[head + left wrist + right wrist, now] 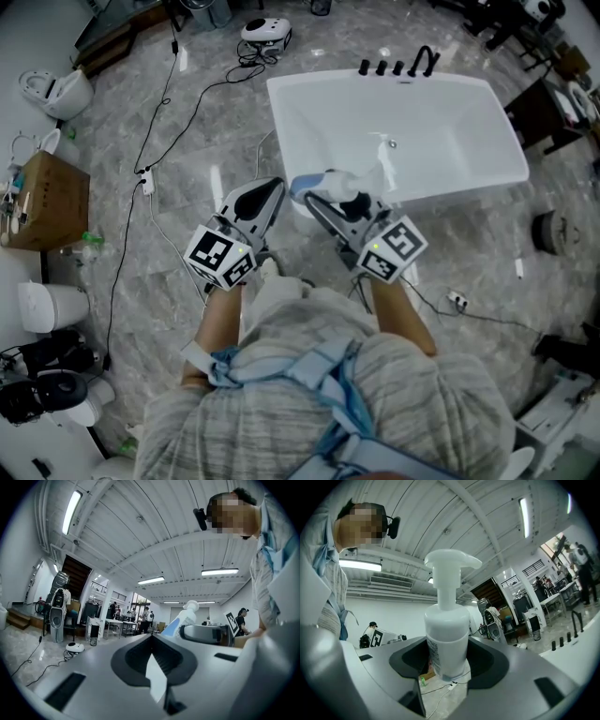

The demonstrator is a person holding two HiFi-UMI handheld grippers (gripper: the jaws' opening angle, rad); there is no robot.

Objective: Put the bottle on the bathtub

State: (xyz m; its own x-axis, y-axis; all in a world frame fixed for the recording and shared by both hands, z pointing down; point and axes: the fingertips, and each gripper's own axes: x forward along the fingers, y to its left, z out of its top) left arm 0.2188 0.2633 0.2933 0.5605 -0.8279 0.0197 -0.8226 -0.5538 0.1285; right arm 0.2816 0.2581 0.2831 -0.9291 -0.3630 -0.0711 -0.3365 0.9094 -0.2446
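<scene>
1. The bottle (446, 639) is grasped round its body by the right gripper (328, 202). It sits at the centre of the head view, just over the near rim of the bathtub (469, 183).
2. The left gripper (267, 192), left of centre, is clenched on nothing and is best held aside.
3. The bottle seems tilted, so it should be brought upright before it is lowered.
4. A flat stretch of rim should be chosen and the base set fully on it, lest the bottle slide into the tub.
5. The grasp should be loosened only once the bottle stands by itself.
</scene>
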